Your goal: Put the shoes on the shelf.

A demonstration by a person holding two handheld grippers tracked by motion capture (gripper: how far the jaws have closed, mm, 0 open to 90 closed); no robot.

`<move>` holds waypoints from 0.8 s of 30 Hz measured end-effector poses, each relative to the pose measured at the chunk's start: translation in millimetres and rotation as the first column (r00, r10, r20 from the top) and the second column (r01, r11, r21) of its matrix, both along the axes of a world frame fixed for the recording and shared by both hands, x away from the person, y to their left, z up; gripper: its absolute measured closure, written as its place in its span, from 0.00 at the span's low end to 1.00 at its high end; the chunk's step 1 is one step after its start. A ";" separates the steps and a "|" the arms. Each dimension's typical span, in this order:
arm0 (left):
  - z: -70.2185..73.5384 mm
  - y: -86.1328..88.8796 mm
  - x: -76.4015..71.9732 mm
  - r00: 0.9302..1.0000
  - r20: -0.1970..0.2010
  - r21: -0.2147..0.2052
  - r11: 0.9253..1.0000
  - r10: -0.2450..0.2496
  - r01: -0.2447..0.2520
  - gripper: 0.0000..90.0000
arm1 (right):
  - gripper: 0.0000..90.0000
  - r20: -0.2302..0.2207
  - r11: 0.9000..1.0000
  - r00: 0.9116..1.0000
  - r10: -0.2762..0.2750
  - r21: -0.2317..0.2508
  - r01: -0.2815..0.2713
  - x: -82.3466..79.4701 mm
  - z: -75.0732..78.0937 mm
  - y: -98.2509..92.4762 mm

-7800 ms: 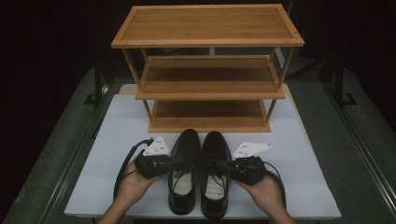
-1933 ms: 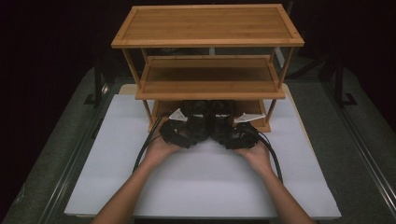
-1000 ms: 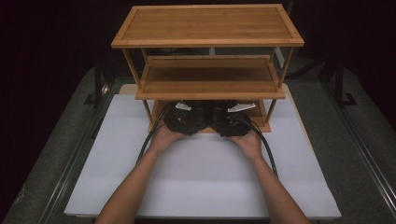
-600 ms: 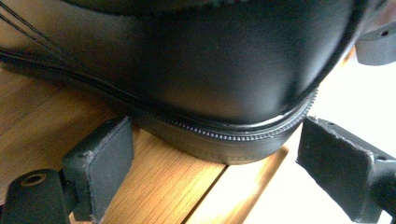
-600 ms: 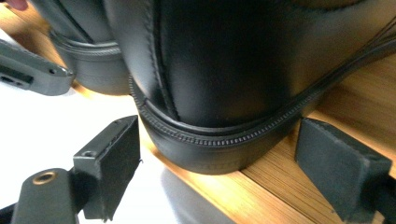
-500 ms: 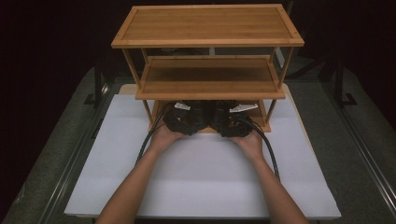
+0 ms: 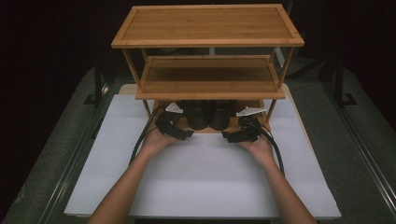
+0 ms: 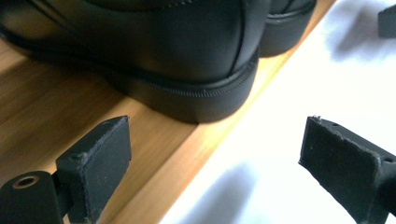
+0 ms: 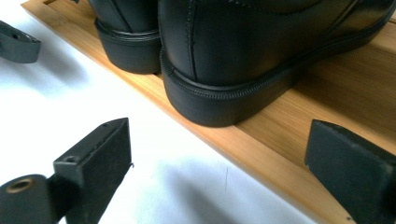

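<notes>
Two black leather shoes, the left shoe [image 7: 197,114] and the right shoe [image 7: 220,114], stand side by side on the bottom shelf [image 7: 205,130] of a bamboo rack [image 7: 208,25], heels toward me. My left gripper [image 7: 185,134] is open just in front of the left shoe's heel [image 8: 187,60], clear of it. My right gripper [image 7: 229,136] is open before the right shoe's heel [image 9: 233,65]; its jaws have just been opening and hold nothing. Each gripper view shows the other shoe beyond, the right shoe [image 8: 285,28] and the left shoe [image 9: 126,32].
The rack stands at the back of a white mat [image 7: 210,182] on a grey table. Its middle shelf [image 7: 210,77] hangs low over the shoes. Black stands rise at both sides of the table. Cables trail from both grippers along the hands.
Both hands have drawn back from under the rack toward me and apart. The grippers have come off the shoes, which stay on the bottom shelf.
</notes>
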State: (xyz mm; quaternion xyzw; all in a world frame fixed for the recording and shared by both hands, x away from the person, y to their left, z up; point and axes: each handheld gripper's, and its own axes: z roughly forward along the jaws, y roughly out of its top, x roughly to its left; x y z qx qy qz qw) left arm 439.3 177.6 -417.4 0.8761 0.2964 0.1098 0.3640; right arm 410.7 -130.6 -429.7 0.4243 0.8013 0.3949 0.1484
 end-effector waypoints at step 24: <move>12.4 82.8 -87.3 0.999 0.021 -0.010 0.999 0.049 -0.049 0.09 | 0.03 0.031 0.998 0.998 -0.053 -0.023 0.054 -77.5 7.2 -70.0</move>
